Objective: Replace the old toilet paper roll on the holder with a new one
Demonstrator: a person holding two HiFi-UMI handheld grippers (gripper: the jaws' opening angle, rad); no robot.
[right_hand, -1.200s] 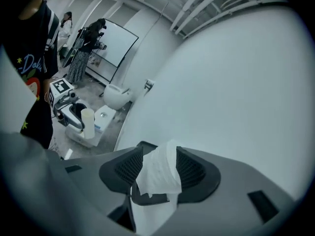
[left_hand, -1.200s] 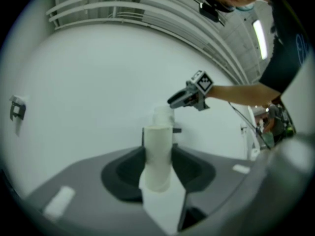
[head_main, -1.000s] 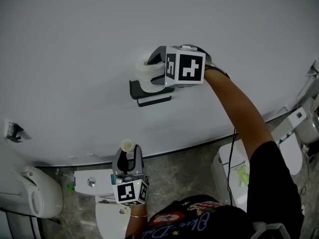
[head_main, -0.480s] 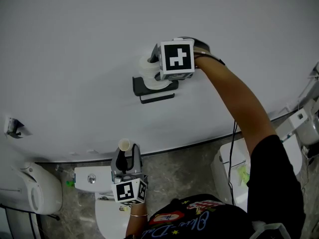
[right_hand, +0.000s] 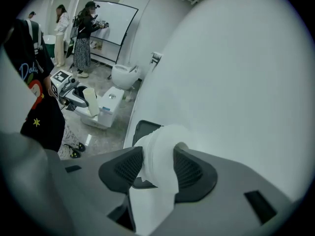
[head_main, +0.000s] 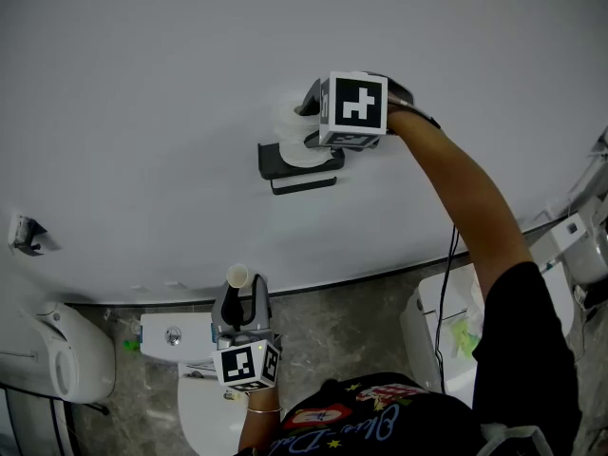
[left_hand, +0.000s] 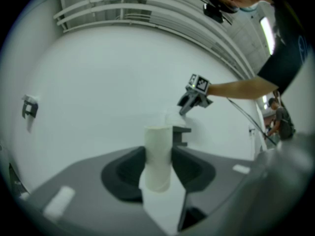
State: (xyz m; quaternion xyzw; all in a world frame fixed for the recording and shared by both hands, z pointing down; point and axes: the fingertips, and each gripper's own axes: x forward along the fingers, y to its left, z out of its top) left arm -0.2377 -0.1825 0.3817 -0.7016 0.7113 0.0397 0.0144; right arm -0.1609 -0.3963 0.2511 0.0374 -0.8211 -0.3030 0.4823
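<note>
Plainly, while the left gripper [left_hand: 157,167] clamps the old tube [left_hand: 158,144], the right gripper [right_hand: 158,170], pinching the soft new roll [right_hand: 163,140], could tilt it off the holder [right_hand: 142,129].

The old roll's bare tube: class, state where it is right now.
In the head view the tube sits low, left of centre, clamped in the left gripper over the toilet tank, well below the wall holder.
</note>
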